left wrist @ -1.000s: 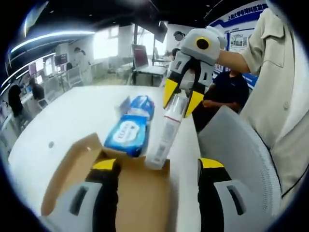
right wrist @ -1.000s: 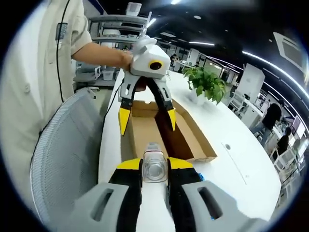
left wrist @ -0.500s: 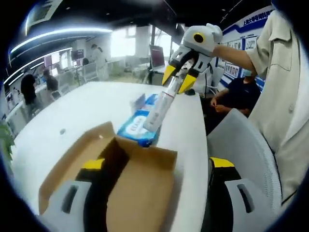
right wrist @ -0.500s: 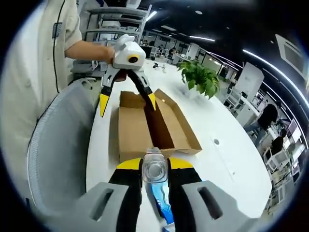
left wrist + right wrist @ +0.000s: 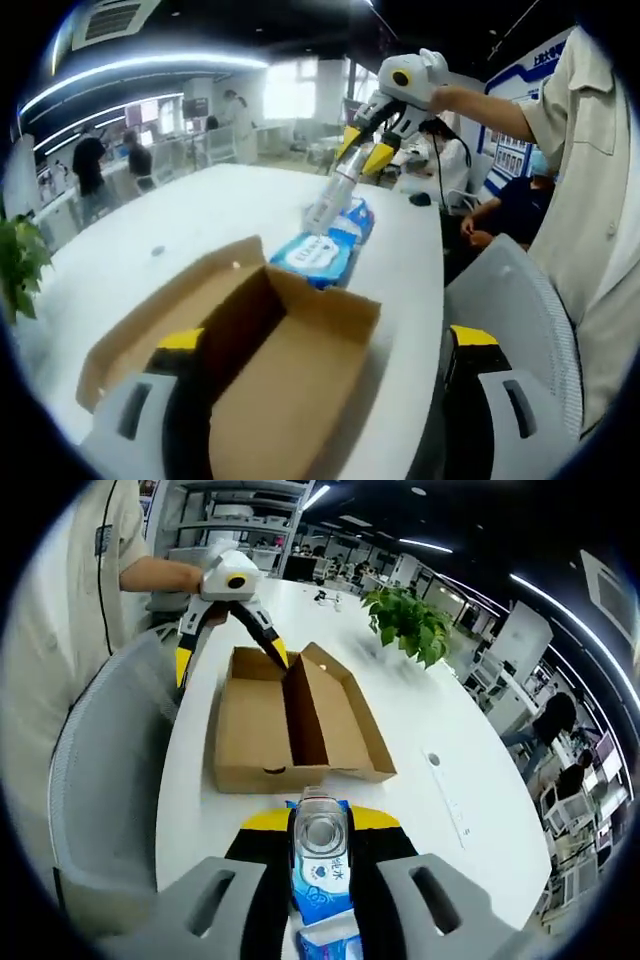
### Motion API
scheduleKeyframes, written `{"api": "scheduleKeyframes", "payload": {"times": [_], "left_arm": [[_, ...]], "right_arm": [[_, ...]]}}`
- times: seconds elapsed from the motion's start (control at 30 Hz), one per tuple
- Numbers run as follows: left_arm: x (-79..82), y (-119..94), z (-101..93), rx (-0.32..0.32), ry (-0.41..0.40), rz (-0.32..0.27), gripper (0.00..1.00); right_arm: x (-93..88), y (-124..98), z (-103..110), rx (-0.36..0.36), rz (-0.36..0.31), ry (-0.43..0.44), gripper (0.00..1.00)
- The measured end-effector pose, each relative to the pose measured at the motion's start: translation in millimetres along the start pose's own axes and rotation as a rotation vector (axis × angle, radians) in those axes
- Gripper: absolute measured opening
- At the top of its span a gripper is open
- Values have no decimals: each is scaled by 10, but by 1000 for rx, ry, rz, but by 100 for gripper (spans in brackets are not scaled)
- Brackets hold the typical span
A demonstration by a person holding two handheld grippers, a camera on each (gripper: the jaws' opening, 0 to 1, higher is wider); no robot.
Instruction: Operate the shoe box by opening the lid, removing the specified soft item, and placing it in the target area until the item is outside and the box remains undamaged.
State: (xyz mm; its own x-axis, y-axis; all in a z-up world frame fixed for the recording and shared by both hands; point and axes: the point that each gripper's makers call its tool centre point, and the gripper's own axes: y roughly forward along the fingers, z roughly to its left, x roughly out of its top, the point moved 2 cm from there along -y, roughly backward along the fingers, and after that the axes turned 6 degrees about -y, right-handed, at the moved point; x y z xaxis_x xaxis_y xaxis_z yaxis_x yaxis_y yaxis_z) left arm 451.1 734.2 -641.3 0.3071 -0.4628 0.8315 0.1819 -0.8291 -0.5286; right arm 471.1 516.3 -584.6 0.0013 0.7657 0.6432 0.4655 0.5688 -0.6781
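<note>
The brown cardboard shoe box (image 5: 290, 725) lies open on the white table, its lid folded out flat beside the base. My left gripper (image 5: 230, 660) stands open at the box's far end, one finger over the inside and one outside; its jaws straddle the box (image 5: 260, 350) in the left gripper view. My right gripper (image 5: 320, 825) is shut on a clear plastic bottle (image 5: 320, 832), held above a blue soft wipes pack (image 5: 325, 880) that lies on the table just outside the box. From the left gripper view, the right gripper (image 5: 365, 150) tilts the bottle (image 5: 330, 195) down toward the blue pack (image 5: 325, 250).
A grey mesh chair (image 5: 100, 780) stands along the table's edge beside the person in a beige shirt (image 5: 590, 200). A potted plant (image 5: 405, 625) sits on the table beyond the box. Bare white table (image 5: 200, 215) stretches out past the box. People and desks fill the background.
My right gripper has carried the bottle away from the box and out over the blue pack. The left gripper stays open at the box.
</note>
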Motion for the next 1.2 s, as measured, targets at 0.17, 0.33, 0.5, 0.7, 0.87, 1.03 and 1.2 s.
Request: {"api": "scheduleKeyframes", "payload": {"times": [0.17, 0.33, 0.5, 0.7, 0.87, 1.03, 1.2], "left_arm": [[-21, -90, 42, 33, -24, -16, 100], [-38, -180, 85, 62, -49, -35, 100], [-72, -237, 105, 98, -72, -48, 100], [-118, -297, 112, 126, -91, -50, 100], [-158, -354, 145, 145, -109, -58, 100], [-208, -395, 164, 161, -125, -59, 100], [-259, -451, 203, 180, -142, -62, 100]], "right_arm": [[-114, 18, -186, 13, 38, -4, 17], [-206, 72, -309, 33, 76, 1, 17], [-301, 137, -415, 59, 117, 16, 17], [-393, 253, -555, 92, 168, 8, 17], [-444, 360, -636, 126, 206, -8, 17], [-520, 475, -683, 164, 251, -31, 17], [-620, 591, -725, 202, 298, -57, 17]]}}
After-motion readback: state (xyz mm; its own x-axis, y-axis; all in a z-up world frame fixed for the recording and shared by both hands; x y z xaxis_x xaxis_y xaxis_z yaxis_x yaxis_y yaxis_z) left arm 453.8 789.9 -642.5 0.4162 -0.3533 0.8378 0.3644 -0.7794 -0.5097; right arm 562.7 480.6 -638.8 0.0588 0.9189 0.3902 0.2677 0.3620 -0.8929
